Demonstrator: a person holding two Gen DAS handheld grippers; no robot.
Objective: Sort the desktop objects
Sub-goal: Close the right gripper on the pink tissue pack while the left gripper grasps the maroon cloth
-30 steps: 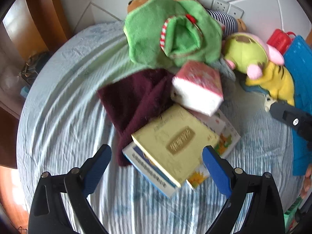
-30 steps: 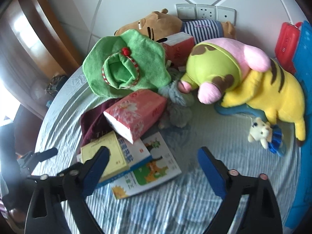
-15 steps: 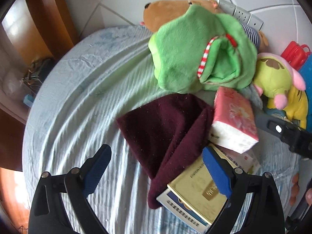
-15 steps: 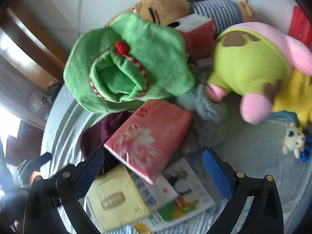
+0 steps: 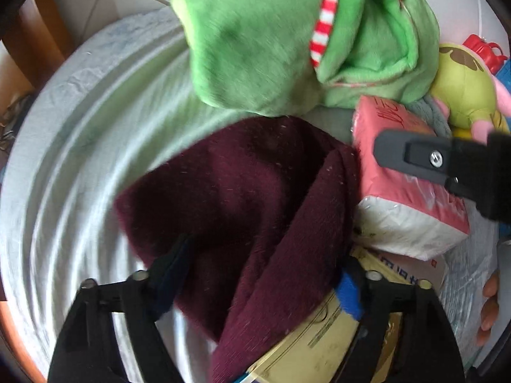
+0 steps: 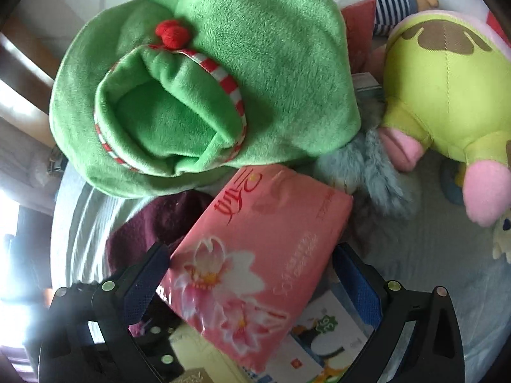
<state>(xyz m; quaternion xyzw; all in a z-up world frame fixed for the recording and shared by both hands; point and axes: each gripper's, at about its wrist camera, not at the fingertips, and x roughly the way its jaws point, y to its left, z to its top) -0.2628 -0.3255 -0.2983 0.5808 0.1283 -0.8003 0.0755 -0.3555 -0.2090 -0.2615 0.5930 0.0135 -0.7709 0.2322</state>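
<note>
We see the left gripper (image 5: pixel 265 274) has just been closing around the maroon cloth (image 5: pixel 242 198), though contact is unclear. The right gripper (image 6: pixel 249 271) stands spread astride the pink tissue pack (image 6: pixel 255 255), which hides the books beneath.

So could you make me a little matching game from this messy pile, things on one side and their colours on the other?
Things:
1. tissue pack
2. knitted cloth
3. floppy plush hat
4. boxed book

Colours:
A. green with a red-and-white striped trim
B. pale yellow with a gold emblem
C. pink with printed flowers
D. dark maroon

Pairs: 1-C, 2-D, 3-A, 4-B
</note>
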